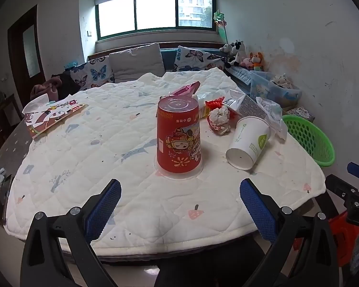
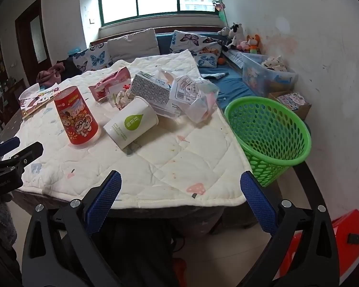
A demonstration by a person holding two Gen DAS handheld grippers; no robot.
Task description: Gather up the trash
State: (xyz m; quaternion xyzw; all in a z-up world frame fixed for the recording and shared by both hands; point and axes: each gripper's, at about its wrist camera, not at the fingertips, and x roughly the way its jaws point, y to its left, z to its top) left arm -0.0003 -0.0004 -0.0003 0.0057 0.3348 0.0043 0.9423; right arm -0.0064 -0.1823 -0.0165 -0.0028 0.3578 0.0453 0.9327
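Observation:
A red printed cup (image 1: pixel 178 135) stands upside down on the quilted table cover (image 1: pixel 107 143), straight ahead of my open left gripper (image 1: pixel 179 191). To its right a white paper cup (image 1: pixel 249 142) lies on its side, with a crumpled wrapper (image 1: pixel 219 119), a carton (image 1: pixel 247 107) and a plastic bag (image 1: pixel 271 114) behind it. In the right wrist view the red cup (image 2: pixel 75 116), white cup (image 2: pixel 131 124), carton (image 2: pixel 150 92) and bag (image 2: pixel 193 95) lie beyond my open right gripper (image 2: pixel 180 189). A green basket (image 2: pixel 268 134) stands at the table's right edge. Neither gripper holds anything.
A picture book (image 1: pixel 52 117) lies at the table's far left and a pink box (image 2: pixel 110 83) behind the trash. Beyond the table is a bench with butterfly cushions (image 1: pixel 93 73), soft toys (image 1: pixel 244 56) and a clear storage bin (image 2: pixel 263 77). A red stool (image 2: pixel 323 239) stands low right.

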